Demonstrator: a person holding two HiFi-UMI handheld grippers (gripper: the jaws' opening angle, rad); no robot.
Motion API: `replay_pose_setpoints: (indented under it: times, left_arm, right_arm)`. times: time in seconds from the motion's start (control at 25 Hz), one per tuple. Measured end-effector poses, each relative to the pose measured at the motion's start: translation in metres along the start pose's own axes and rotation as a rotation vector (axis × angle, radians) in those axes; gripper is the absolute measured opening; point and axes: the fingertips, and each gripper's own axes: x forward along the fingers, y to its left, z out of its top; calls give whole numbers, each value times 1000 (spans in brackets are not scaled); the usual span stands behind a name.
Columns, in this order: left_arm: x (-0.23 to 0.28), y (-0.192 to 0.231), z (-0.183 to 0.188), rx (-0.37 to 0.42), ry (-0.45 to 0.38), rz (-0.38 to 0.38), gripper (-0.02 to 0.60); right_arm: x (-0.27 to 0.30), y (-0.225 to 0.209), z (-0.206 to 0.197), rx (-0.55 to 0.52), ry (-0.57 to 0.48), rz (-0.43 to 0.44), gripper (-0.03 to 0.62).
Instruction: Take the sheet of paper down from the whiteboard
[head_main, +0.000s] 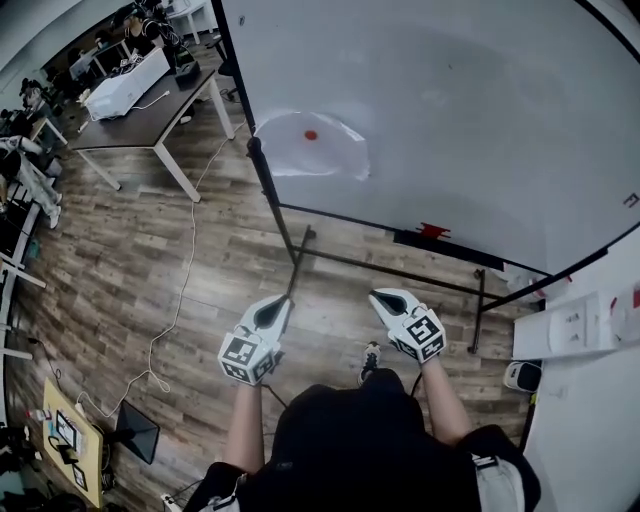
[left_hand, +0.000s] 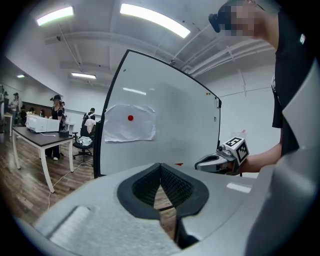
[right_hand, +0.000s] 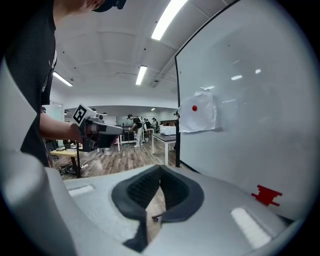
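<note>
In the head view, a crinkled white sheet of paper lay flat on the smooth, glossy whiteboard at upper centre, pinned by a small round red magnet. Its long axis ran left to right and its lower edge curled. Low in the frame, the grey plastic left gripper and right gripper pointed toward the board, well apart from the sheet.

In the left gripper view, the ribbed black rubber pads met, clamping nothing. The sheet hung left of centre.

In the right gripper view, the jaws were likewise together and empty, with the paper at upper right.

Wood-plank floor, dark table, ceiling striplights
</note>
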Motion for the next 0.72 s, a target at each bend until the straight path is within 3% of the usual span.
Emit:
replay_pose_setpoints:
  times: [0.28,0.72]
  left_arm:
    - [65,-7,15,-11,-13,49,11]
    - [126,-17,33,-10,-46,158,11]
  right_arm:
    - [-1,-70,0,-31,26,42,3]
    - [4,-150,6,-65,10,133,3]
